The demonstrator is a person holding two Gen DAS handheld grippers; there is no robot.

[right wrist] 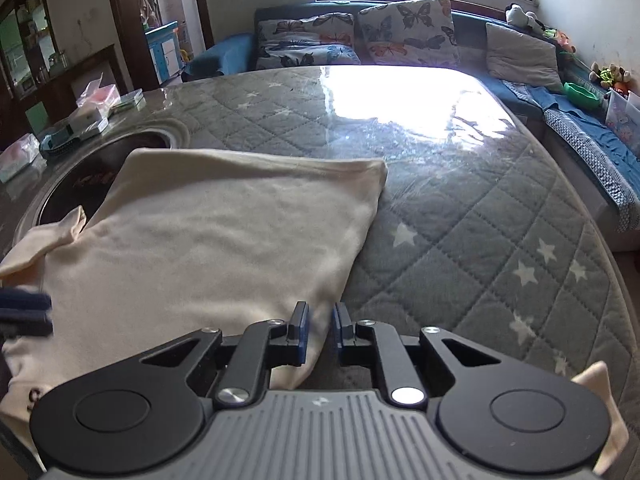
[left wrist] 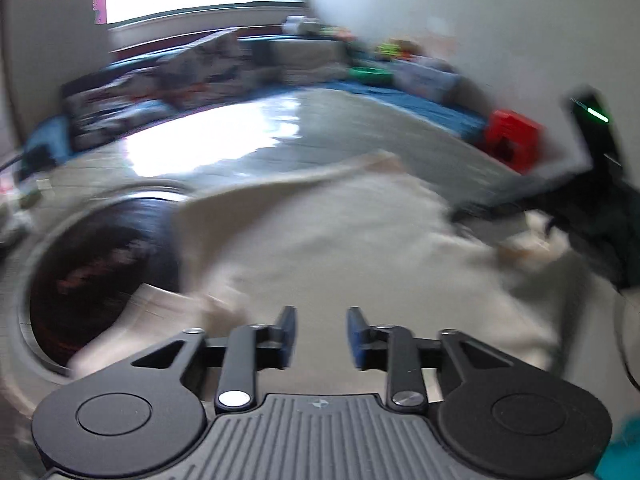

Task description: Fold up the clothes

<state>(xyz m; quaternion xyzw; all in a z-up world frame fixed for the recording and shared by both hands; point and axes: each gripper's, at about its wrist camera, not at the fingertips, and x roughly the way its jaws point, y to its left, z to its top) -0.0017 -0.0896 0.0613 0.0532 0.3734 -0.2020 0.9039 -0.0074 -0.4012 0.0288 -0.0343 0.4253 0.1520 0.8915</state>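
A cream garment (right wrist: 208, 240) lies spread flat on the grey quilted star-print table cover (right wrist: 480, 248), with one sleeve (right wrist: 60, 236) sticking out to the left. My right gripper (right wrist: 321, 334) hovers low over the garment's near right edge, its fingers a narrow gap apart and nothing pinched between them. The left wrist view is motion-blurred. There the same cream garment (left wrist: 340, 240) fills the middle, and my left gripper (left wrist: 322, 336) stands open above it, holding nothing. The right gripper's body (left wrist: 596, 128) shows at that view's right edge.
A round dark inset (right wrist: 92, 176) in the table lies partly under the garment's left side. Boxes and packets (right wrist: 92, 108) sit at the far left. A sofa with butterfly cushions (right wrist: 360, 40) runs behind the table. A red stool (left wrist: 512, 136) stands by the wall.
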